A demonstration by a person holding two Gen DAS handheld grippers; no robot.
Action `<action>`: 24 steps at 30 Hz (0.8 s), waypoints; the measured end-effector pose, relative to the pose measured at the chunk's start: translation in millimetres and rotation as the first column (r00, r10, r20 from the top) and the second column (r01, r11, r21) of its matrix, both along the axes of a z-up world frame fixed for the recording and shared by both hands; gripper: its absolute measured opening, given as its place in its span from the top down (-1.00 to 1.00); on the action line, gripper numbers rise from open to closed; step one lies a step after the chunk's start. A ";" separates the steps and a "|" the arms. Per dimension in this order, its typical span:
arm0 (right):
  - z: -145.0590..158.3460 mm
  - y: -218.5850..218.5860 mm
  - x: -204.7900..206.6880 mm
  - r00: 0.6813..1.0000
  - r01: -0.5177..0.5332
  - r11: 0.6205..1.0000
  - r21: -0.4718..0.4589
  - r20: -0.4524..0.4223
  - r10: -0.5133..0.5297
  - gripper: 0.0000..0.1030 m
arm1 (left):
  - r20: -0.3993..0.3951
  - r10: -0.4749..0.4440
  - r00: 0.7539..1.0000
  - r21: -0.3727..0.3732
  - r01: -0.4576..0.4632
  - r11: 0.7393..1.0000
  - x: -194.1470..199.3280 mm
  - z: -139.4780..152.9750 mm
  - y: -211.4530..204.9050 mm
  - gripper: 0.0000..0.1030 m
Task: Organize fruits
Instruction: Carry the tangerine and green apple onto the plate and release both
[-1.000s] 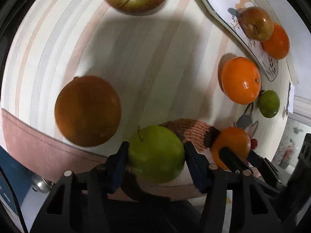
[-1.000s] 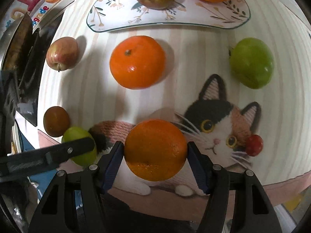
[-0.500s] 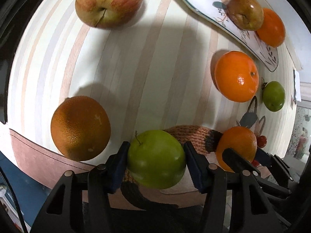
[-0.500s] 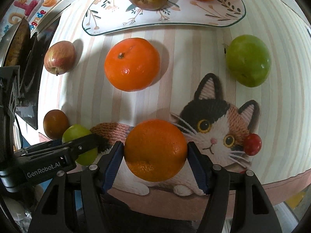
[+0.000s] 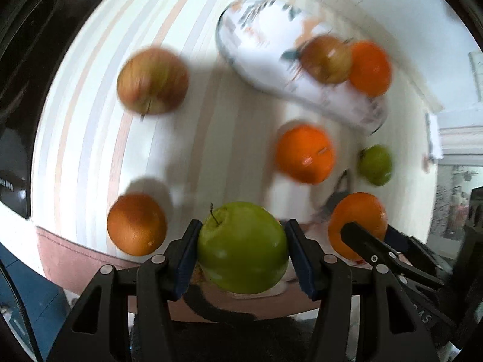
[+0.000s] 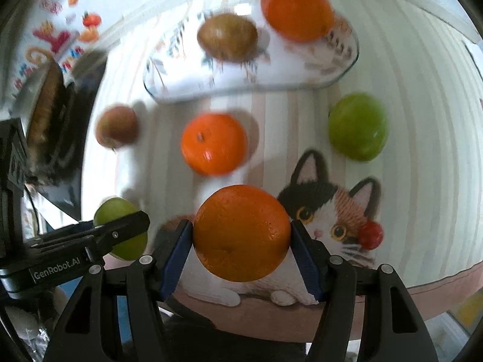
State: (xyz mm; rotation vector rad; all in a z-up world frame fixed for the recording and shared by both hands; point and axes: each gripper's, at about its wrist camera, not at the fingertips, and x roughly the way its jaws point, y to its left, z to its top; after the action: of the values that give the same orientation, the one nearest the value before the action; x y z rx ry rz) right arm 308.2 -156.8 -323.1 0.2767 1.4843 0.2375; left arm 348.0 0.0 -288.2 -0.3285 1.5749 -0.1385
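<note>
While both views are blurred, the grips are clear: the left gripper [image 5: 241, 249] is closed on a green apple [image 5: 243, 247], its blue pads pressed to both sides, and the right gripper [image 6: 241, 233] is closed on an orange [image 6: 241, 232] in the same way. Both fruits hang above the striped cloth with a cat picture [image 6: 422, 105]. On the cloth lie a red apple [image 5: 152, 81], a mandarin [image 6: 214, 147], a second green apple [image 6: 357, 126] and a dark orange [image 5: 137, 224]. The oval plate [image 6: 187, 84] carries a brownish fruit [image 6: 226, 37] and another orange fruit [image 6: 297, 10].

Striped cat-print tablecloth [image 6: 422, 120], colourful alphabet poster [image 6: 54, 39], bright light
</note>
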 end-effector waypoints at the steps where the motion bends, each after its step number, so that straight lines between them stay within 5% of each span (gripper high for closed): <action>1: 7.6 -3.8 3.7 1.000 0.012 1.000 0.009 0.018 -0.012 -0.31 | 0.015 0.001 1.000 -0.011 -0.001 1.000 5.3 8.3 0.4 -0.04; 5: 27.9 -17.8 29.3 0.997 0.046 0.998 0.032 0.060 -0.048 -0.31 | 0.079 0.003 0.997 -0.036 0.000 0.999 39.3 38.4 11.5 -0.04; 10: 28.1 -25.3 77.8 0.993 0.088 0.996 0.009 0.081 -0.088 -0.31 | 0.130 -0.037 0.991 0.039 0.032 0.999 95.7 50.5 15.3 -0.04; 17: -1.3 -24.9 138.4 0.993 0.103 0.993 -0.054 0.058 -0.099 -0.31 | 0.086 -0.076 0.993 0.140 0.063 0.988 165.7 8.6 25.0 -0.04; 24: -21.9 -20.2 158.2 0.994 0.103 0.992 -0.068 0.029 -0.102 -0.31 | 0.029 -0.122 0.992 0.160 0.116 0.980 207.8 -26.9 9.0 -0.04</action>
State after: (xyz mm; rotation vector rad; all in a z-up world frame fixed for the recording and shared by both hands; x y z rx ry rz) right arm 466.4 -177.0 -345.0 0.2919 1.4455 0.1065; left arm 555.8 9.1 -315.1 -0.1064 1.5563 -0.1107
